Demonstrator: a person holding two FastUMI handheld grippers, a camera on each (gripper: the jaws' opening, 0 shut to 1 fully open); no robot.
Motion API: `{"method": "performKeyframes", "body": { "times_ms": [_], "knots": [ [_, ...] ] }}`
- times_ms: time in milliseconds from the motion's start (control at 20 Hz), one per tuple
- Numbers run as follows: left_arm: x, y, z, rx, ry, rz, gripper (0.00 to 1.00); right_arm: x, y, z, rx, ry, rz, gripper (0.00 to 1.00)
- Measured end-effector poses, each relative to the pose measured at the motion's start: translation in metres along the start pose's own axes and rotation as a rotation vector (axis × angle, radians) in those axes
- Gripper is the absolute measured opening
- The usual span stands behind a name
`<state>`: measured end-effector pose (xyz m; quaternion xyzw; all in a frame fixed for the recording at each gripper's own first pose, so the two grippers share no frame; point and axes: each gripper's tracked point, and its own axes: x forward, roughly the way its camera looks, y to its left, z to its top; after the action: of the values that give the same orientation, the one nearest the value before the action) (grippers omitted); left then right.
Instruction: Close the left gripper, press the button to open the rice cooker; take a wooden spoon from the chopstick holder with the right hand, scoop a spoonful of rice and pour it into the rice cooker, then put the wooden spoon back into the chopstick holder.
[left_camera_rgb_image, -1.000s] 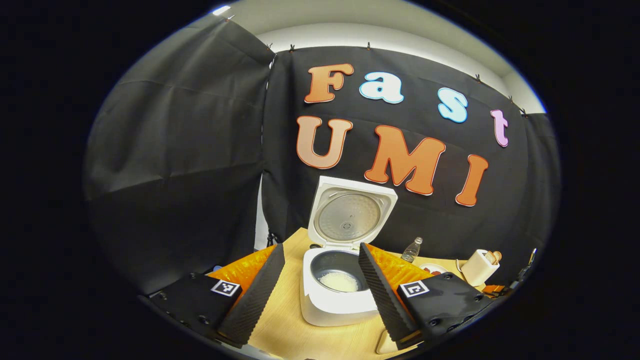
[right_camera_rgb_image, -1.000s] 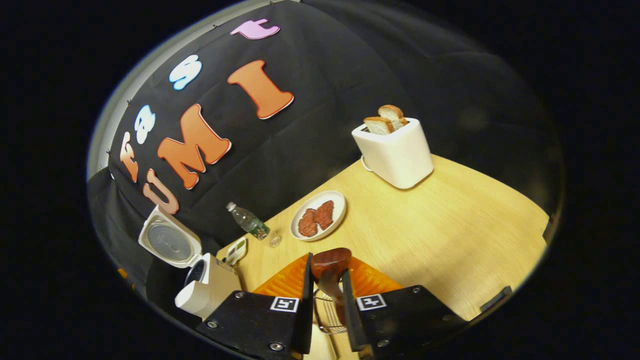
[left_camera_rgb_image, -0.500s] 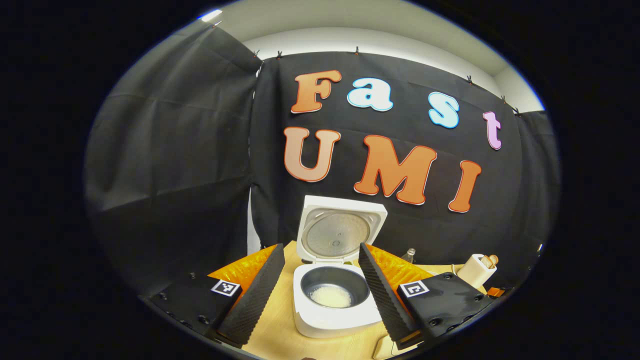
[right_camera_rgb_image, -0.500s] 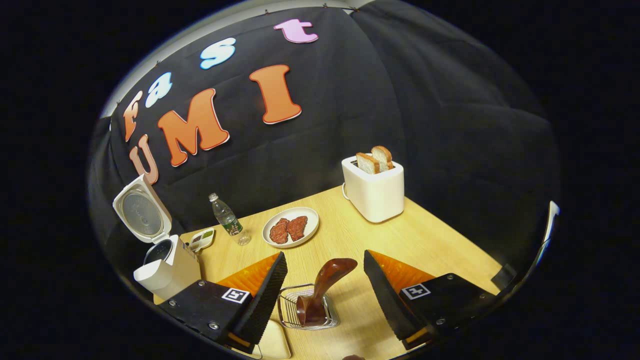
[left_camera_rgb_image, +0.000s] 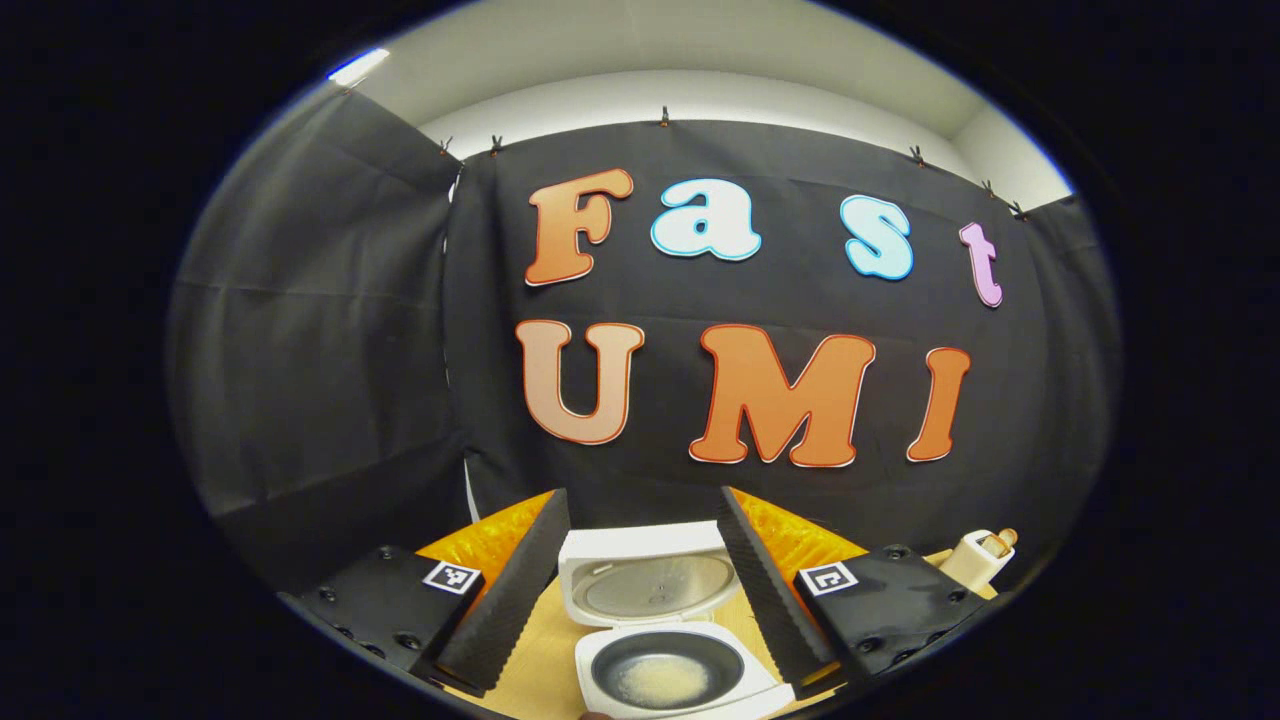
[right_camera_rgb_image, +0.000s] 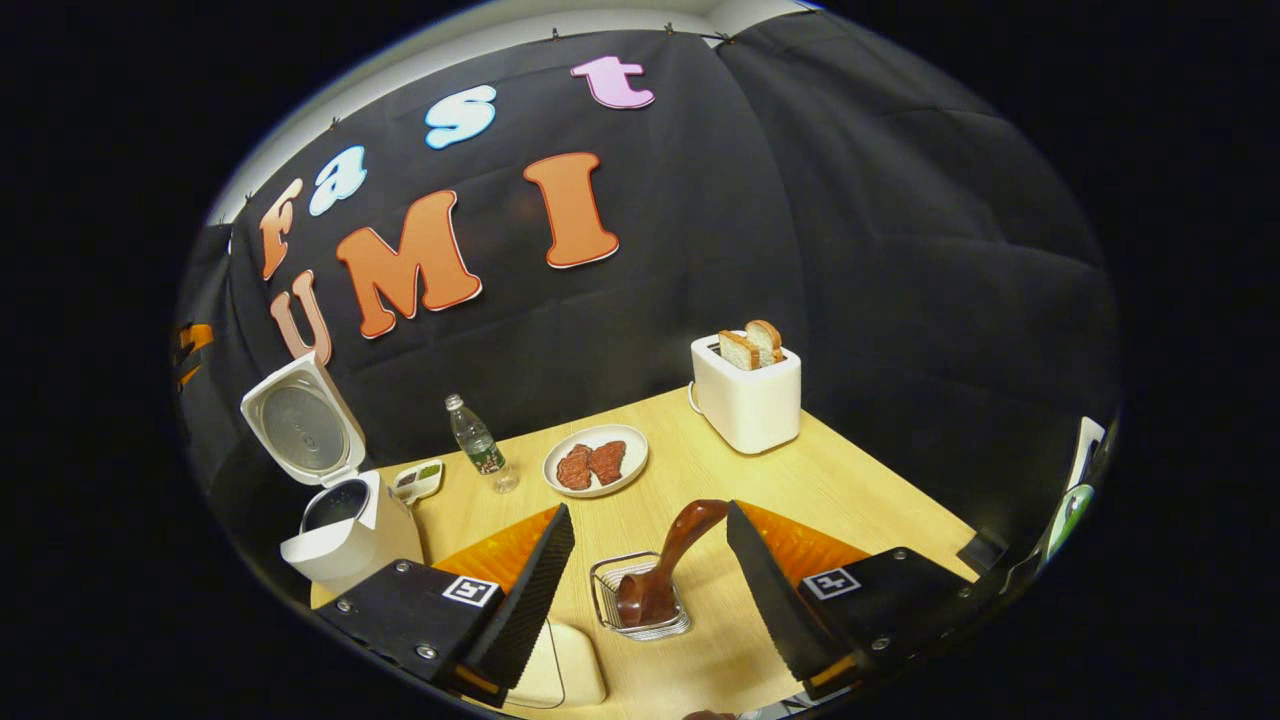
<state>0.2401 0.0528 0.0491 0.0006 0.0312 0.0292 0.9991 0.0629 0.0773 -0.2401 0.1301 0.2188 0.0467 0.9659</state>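
The wooden spoon was seen standing in the chopstick holder on the surface — handle leaning up-right, between the right gripper's spread, empty fingers (the left gripper likewise held open over the opened rice cooker).

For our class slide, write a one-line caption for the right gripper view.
Wooden spoon back in the wire chopstick holder, between the right gripper's open jaws.

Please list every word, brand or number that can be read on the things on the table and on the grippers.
Label on the bottle: too small to read.
On the rice cooker and the toaster: no writing to be seen.
The square markers on the left gripper and the right gripper: patterns, no words.
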Motion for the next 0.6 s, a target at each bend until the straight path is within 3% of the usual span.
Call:
{"method": "performKeyframes", "body": {
  "times_ms": [200,350,600],
  "knots": [
    [0.073,-0.009,-0.006,0.038,0.056,-0.009,1.00,-0.008,-0.007,-0.001,0.014,-0.009,-0.043,0.95],
    [0.120,-0.017,-0.037,0.012,0.153,-0.032,1.00,-0.012,-0.011,0.001,0.028,-0.010,-0.069,0.95],
    [0.169,-0.015,-0.091,0.022,0.282,-0.008,1.00,-0.019,-0.018,0.005,0.041,-0.007,-0.098,0.95]
  ]
}}
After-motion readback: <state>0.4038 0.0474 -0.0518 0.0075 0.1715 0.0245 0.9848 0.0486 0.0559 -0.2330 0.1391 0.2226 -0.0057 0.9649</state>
